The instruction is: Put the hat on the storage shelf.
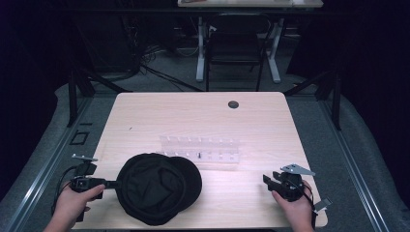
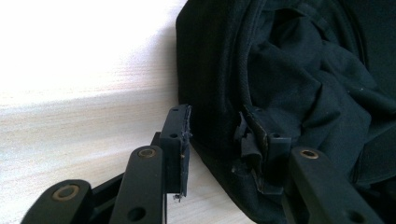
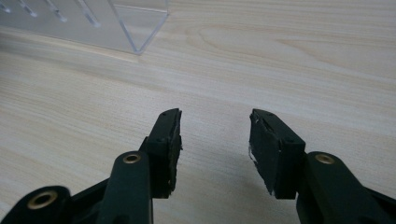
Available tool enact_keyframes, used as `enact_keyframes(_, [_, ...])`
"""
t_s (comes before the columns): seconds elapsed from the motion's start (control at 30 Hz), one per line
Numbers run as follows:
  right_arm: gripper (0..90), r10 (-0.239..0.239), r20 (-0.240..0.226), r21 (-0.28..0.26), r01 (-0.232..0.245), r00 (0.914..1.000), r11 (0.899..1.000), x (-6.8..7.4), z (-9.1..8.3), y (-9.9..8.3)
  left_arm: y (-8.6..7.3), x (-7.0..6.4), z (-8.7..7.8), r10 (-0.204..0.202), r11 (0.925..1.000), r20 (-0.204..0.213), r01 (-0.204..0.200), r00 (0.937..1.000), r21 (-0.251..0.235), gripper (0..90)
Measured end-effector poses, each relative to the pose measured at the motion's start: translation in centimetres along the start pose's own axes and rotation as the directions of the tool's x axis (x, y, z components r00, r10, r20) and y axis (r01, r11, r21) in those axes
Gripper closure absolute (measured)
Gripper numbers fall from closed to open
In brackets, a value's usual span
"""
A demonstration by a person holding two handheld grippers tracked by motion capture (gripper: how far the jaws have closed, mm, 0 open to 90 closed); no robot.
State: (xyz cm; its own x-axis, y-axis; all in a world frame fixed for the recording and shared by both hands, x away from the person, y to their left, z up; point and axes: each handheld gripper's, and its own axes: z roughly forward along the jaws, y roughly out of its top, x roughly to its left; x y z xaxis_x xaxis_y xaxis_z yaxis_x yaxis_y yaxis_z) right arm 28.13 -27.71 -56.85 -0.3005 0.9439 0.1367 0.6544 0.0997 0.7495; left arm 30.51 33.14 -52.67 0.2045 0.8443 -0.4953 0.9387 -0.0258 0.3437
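Observation:
A black fabric cap (image 1: 157,186) lies opening-up on the wooden table (image 1: 193,116), near the front edge, left of the middle. My left gripper (image 1: 110,184) reaches its left rim from the left. In the left gripper view the cap (image 2: 299,79) has its rim between the jaws of the open left gripper (image 2: 224,144), one jaw outside and one inside the band. At the front right my right gripper (image 1: 270,181) hovers over bare wood. In its own view the right gripper (image 3: 215,140) is open with nothing between the jaws.
A clear acrylic rack (image 1: 200,152) with rows of small pegs stands just behind the cap; its corner (image 3: 140,28) lies ahead of the right gripper. A dark cable hole (image 1: 233,104) sits near the table's far edge. A chair (image 1: 237,43) stands beyond the table.

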Motion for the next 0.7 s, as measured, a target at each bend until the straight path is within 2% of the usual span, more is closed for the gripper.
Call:
enact_keyframes(0.17, [52.8,0.002,-0.002,0.001,-0.002,1.0,1.0,0.0,0.1,0.0,0.3,0.2,0.2,-0.018,0.9998,0.016,0.018,0.9997,0.011,62.8])
enact_keyframes(0.23, [52.7,0.003,-0.003,0.001,-0.003,1.0,1.0,0.0,0.1,0.0,0.5,0.4,0.2,-0.004,0.9998,0.016,0.004,0.9999,0.022,61.7])
enact_keyframes(0.27, [52.7,0.004,-0.004,0.001,-0.004,1.0,1.0,0.0,0.1,0.0,0.5,0.3,0.3,-0.025,0.9994,0.017,0.025,0.9995,0.026,61.8])
enact_keyframes(0.33, [52.7,0.005,-0.004,0.001,-0.005,1.0,1.0,0.0,0.1,0.0,0.6,0.5,0.3,-0.006,0.9993,0.007,0.005,1.0,0.036,61.9])
enact_keyframes(0.37, [52.7,0.006,-0.003,0.002,-0.006,1.0,1.0,0.0,0.1,0.0,0.6,0.3,0.4,-0.022,0.9989,0.008,0.022,0.9997,0.04,62.5])
enact_keyframes(0.7, [52.2,0.007,-0.005,0.001,-0.007,1.0,1.0,0.1,0.1,0.0,1.3,0.3,1.0,-0.031,0.9958,-0.015,0.032,0.9994,0.086,67.9])
